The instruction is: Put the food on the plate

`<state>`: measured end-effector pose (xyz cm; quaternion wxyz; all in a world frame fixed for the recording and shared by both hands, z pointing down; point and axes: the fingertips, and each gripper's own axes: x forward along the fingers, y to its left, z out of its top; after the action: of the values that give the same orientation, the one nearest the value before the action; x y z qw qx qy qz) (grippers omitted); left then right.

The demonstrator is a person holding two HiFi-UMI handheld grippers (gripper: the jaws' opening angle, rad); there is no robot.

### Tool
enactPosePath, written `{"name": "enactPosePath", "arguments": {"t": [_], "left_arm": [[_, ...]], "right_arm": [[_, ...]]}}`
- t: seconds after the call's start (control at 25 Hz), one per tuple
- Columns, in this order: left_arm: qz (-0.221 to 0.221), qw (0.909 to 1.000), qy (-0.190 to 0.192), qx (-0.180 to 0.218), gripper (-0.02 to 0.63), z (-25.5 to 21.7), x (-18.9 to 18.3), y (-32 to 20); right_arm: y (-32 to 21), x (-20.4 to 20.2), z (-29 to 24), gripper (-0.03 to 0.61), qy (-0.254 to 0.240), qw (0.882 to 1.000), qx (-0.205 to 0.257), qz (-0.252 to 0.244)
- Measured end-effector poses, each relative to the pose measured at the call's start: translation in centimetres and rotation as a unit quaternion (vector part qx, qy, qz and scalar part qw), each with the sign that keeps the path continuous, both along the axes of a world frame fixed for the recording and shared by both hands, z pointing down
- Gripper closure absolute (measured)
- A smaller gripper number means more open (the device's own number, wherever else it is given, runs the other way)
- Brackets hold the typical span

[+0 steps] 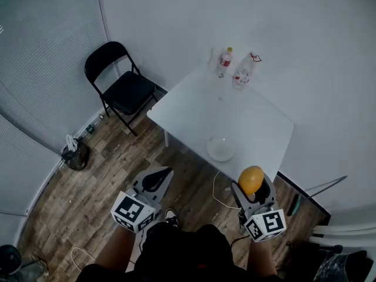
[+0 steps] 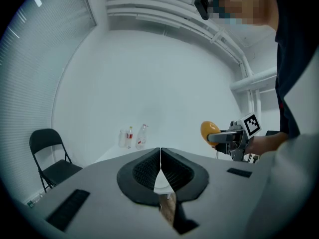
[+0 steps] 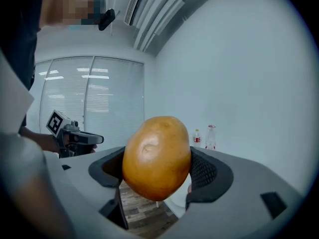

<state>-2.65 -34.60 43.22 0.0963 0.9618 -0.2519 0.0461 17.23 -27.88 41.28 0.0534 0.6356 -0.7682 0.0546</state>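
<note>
My right gripper (image 1: 253, 187) is shut on a yellow-brown potato (image 1: 251, 180), held in the air just short of the near edge of the white table (image 1: 200, 107). The potato (image 3: 156, 156) fills the middle of the right gripper view, clamped between both jaws. A clear glass plate (image 1: 221, 148) lies near the table's front edge, beyond and left of the potato. My left gripper (image 1: 156, 180) is shut with nothing in it, over the wooden floor left of the right one. From the left gripper (image 2: 160, 167) the potato (image 2: 210, 131) shows at the right.
Three plastic bottles (image 1: 225, 62) stand at the table's far corner against the wall. A black folding chair (image 1: 122, 85) stands on the floor left of the table. A dark bag (image 1: 76, 155) lies by the blinds. Cables run over the floor under the table.
</note>
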Motion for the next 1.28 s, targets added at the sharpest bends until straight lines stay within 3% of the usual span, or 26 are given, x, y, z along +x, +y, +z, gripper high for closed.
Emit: {"name": "enactPosePath", "arguments": {"t": [0.28, 0.52, 0.8, 1.0, 1.28], "left_arm": [[-0.004, 0.9999, -0.003, -0.014, 0.591, 0.8, 0.3, -2.6], [-0.038, 0.9992, -0.01, -0.008, 0.591, 0.8, 1.6, -4.2], [-0.073, 0.9969, -0.022, -0.018, 0.591, 0.9, 5.8, -5.3], [-0.089, 0.9947, -0.042, -0.03, 0.591, 1.8, 8.8, -5.9], [-0.132, 0.9877, -0.069, -0.049, 0.591, 3.9, 10.3, -6.6]], "right_arm": [[-3.3, 0.3, 0.3, 0.201, 0.003, 1.0, -0.01, -0.007], [-6.1, 2.7, 1.5, 0.201, -0.01, 0.999, -0.014, -0.03], [-10.1, 7.5, 2.8, 0.201, -0.022, 0.998, -0.021, -0.059], [-13.7, 10.9, 7.4, 0.201, -0.022, 0.996, -0.064, -0.06], [-19.1, 12.1, 17.3, 0.201, -0.004, 0.986, -0.14, -0.089]]}}
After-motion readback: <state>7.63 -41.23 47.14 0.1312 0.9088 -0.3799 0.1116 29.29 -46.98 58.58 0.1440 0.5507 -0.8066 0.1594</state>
